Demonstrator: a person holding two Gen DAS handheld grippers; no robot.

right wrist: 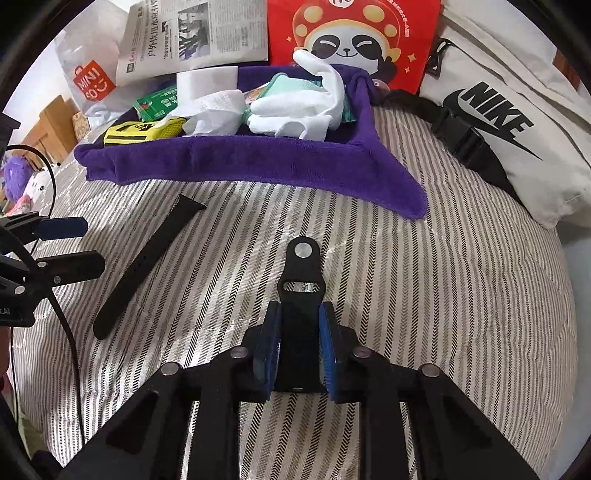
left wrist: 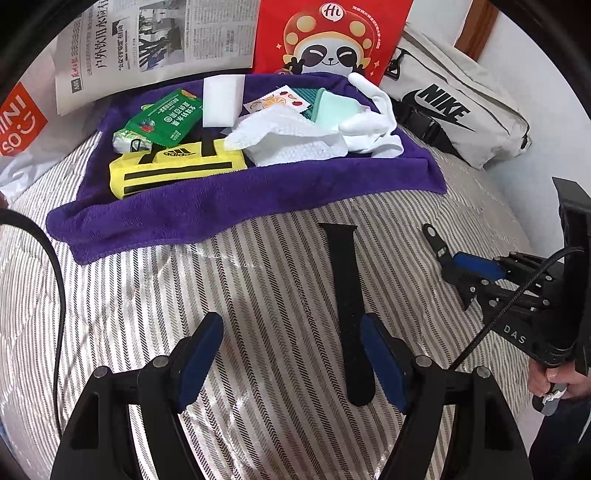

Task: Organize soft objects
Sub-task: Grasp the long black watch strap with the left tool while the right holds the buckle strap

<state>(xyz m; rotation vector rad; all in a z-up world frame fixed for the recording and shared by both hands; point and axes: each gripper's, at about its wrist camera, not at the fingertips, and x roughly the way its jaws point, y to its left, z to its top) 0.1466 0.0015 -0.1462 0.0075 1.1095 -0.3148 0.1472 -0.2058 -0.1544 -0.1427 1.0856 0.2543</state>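
Two black watch straps: a long one (left wrist: 347, 306) and a short one with a pin (right wrist: 302, 291). One purple towel (left wrist: 229, 199). On it: one yellow pouch (left wrist: 177, 171), one green packet (left wrist: 166, 120), one white sponge (left wrist: 221, 100), one white cloth (left wrist: 291, 136), white gloves (left wrist: 373, 122), number unclear. One newspaper (left wrist: 155, 37), one red bag (left wrist: 332, 33), one Nike bag (left wrist: 458, 110), one Miniso bag (left wrist: 22, 125).

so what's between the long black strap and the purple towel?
Nothing: only bare striped bedding separates the long black strap from the purple towel, clearest in the left wrist view.

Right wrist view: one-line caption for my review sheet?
Right hand-held gripper holding short black watch strap above striped bedding, purple towel beyond.
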